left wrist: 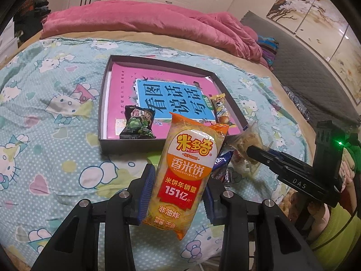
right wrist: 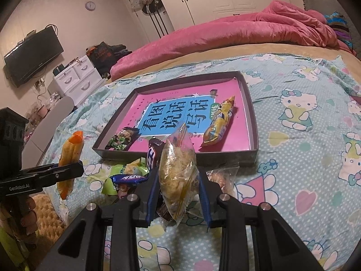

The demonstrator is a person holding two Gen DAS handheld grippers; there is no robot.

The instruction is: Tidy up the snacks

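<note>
We find the left claw (left wrist: 178,194) closed on an orange rice cracker pack (left wrist: 188,176), its blue pads pressed against both long sides; the pack stands upright between the fingers, top end tilted toward the tray (left wrist: 102,103). Its printing reads "MiDuoQi" and "XIANGMIBING", with "151" on a red panel. The claw body carries "GenRobot.AI" in the right wrist view.

The dark shallow tray lies on the bed just beyond both claws, lined with a pink book (left wrist: 126,85) bearing a blue title panel. Inside — a black and green snack packet (left wrist: 137,124) at the near left corner and a yellow wrapped bar (right wrist: 220,122) along the right side; the middle of the tray lies open.

Between tray and claws, a loose heap of snacks (right wrist: 130,174) rests on the cartoon-cat bedsheet (left wrist: 45,158), among them a blue wrapper.

The right claw (right wrist: 178,194) is clamped on a clear packet of yellowish snack (right wrist: 177,174), held upright, near the tray's front wall. Its body shows "DAS" in the left wrist view. The sheet to its right is bare; a pink quilt (right wrist: 225,29) lies well beyond.
</note>
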